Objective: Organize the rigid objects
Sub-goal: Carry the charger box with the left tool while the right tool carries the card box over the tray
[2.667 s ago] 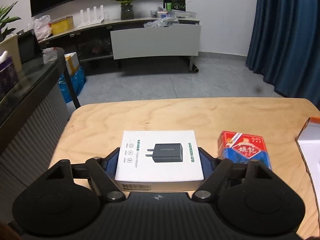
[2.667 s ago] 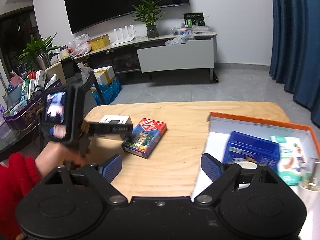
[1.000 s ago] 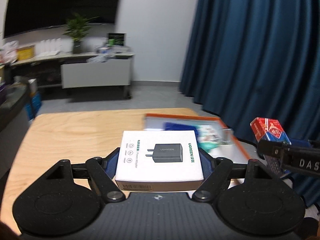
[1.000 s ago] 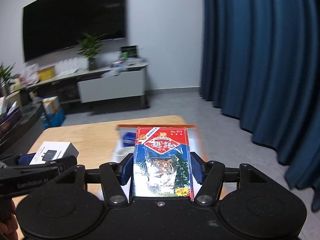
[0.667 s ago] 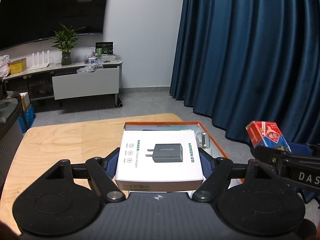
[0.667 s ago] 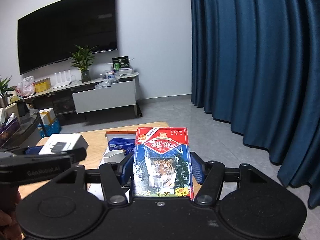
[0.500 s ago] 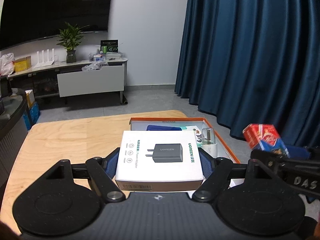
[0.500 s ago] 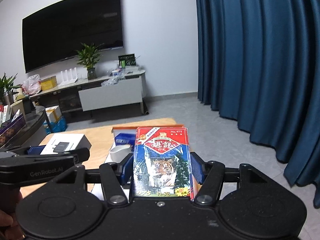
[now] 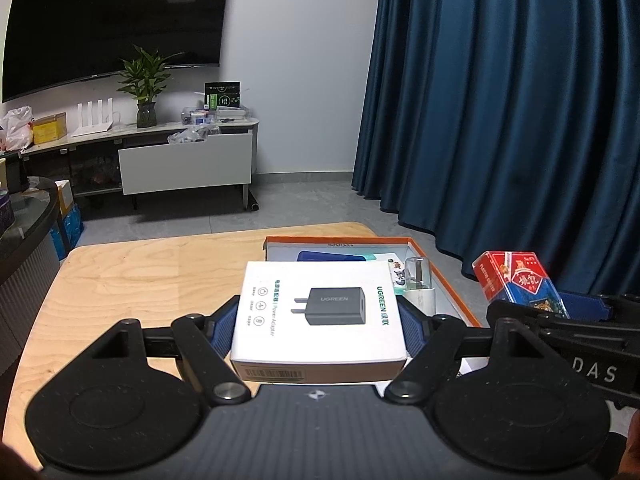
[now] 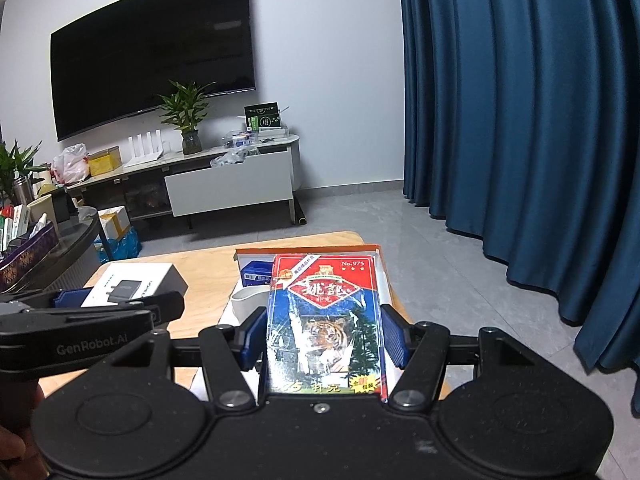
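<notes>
My left gripper (image 9: pixel 319 312) is shut on a white power adapter box (image 9: pixel 318 312) and holds it in the air over the near left part of the orange-rimmed tray (image 9: pixel 436 268). My right gripper (image 10: pixel 323 332) is shut on a red and blue playing card box (image 10: pixel 325 320) with a tiger picture, held above the tray's right side (image 10: pixel 376 252). The card box also shows at the right of the left wrist view (image 9: pixel 516 284). The adapter box also shows at the left of the right wrist view (image 10: pixel 134 284).
The tray sits at the right end of a wooden table (image 9: pixel 152 276) and holds a blue box (image 9: pixel 332 256), a white cup-like item (image 9: pixel 420 296) and a small printed pack. Blue curtains (image 9: pixel 500 120) hang to the right. A TV cabinet (image 9: pixel 184 164) stands behind.
Both grippers picked their boxes off the table and carried them right, over the tray. In the last half second both views barely shifted.
</notes>
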